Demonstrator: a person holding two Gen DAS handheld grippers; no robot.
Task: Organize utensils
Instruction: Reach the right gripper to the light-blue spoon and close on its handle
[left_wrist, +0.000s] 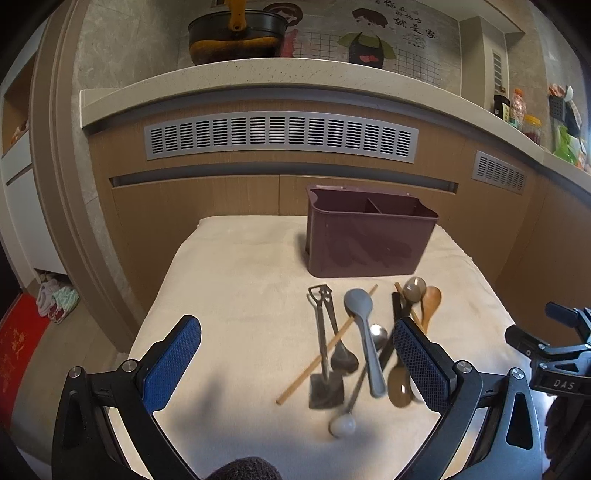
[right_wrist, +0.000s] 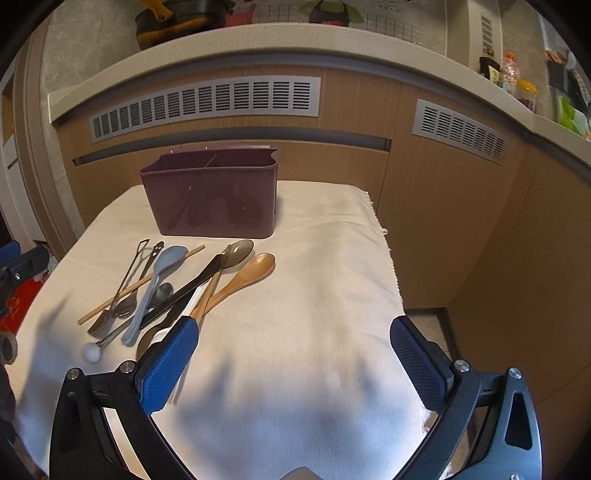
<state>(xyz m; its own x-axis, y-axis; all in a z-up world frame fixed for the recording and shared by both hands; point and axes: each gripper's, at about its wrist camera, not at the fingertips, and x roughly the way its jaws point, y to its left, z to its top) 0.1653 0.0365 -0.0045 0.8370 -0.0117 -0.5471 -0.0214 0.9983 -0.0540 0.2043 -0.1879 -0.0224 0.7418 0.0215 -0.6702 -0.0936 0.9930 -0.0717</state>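
A cream cloth (right_wrist: 303, 280) covers the table, which stands against a wood-panelled cabinet front with grey vent grilles (left_wrist: 280, 136). Above the grilles runs a pale stone counter (left_wrist: 236, 75) carrying a dark pot (left_wrist: 236, 35) with an orange handle; bottles and jars (left_wrist: 517, 110) crowd its far right end. A red mat (left_wrist: 18, 354) lies on the floor left of the table.

The landmark is a maroon bin (right_wrist: 212, 194), divided inside, sitting toward the back of the cloth. Just in front of it lie the utensils in a loose, overlapping heap: a grey spoon (left_wrist: 364, 332), a wooden spoon (right_wrist: 243, 275), a chopstick (left_wrist: 327, 345) crossing under the grey spoon, a metal spatula (left_wrist: 323, 354), a black ladle (left_wrist: 341, 343), a dark-bowled spoon (right_wrist: 238, 251) and a thin rod ending in a white ball (left_wrist: 342, 424), nearest the cameras.

The left hand-held gripper (left_wrist: 297, 360) is spread wide, holding nothing, with the heap between and beyond its blue pads. The right hand-held gripper (right_wrist: 293, 363) is also spread wide and empty, over bare cloth in front of and right of the bin, its left pad overlapping the handle ends.
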